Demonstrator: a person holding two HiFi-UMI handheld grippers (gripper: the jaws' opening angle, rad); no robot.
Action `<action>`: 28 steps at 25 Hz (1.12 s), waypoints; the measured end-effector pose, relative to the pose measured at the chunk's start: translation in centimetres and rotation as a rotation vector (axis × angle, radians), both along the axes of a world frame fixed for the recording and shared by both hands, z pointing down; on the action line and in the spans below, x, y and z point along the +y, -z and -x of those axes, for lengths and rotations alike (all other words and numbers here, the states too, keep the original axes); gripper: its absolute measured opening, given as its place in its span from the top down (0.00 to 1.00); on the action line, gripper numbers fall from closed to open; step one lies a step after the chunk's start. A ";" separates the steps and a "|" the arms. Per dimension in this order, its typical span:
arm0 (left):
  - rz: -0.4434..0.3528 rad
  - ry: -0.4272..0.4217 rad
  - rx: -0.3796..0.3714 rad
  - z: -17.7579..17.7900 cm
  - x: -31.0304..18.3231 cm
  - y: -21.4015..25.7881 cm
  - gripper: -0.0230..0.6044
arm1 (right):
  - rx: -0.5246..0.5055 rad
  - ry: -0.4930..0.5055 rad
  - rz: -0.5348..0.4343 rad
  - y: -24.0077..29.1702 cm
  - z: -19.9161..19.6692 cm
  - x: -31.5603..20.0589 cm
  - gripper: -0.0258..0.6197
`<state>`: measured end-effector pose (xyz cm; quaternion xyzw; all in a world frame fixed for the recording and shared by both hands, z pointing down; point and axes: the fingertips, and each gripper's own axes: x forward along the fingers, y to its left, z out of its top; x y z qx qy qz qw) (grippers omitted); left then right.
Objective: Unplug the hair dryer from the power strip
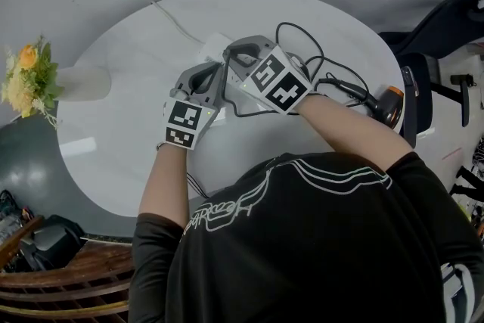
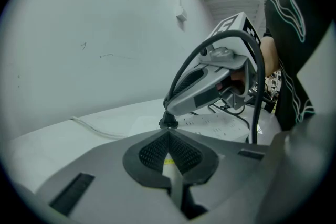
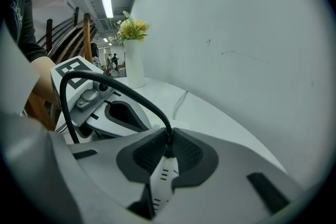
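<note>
1. Right gripper (image 3: 168,140) is clamping the plug (image 3: 168,150) in the strip (image 2: 223,122); left gripper (image 2: 168,136), jaws together, is sitting beside.
2. Dryer (image 1: 387,104) is lying at the tabletop's (image 1: 136,87) right edge; a straight pull looks next.

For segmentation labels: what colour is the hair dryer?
Hair dryer: black, orange end; head view shows it best.

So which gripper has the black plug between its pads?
The right gripper: the black plug sits between its pads, cord trailing away; the left gripper has none.
</note>
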<state>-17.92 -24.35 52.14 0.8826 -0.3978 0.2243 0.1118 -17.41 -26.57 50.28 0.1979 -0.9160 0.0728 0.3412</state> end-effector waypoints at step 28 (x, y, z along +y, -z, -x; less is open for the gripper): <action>-0.002 0.009 -0.002 -0.2 -0.1 0.0 0.96 | -0.094 -0.074 0.177 0.1 -0.9 -0.8 0.92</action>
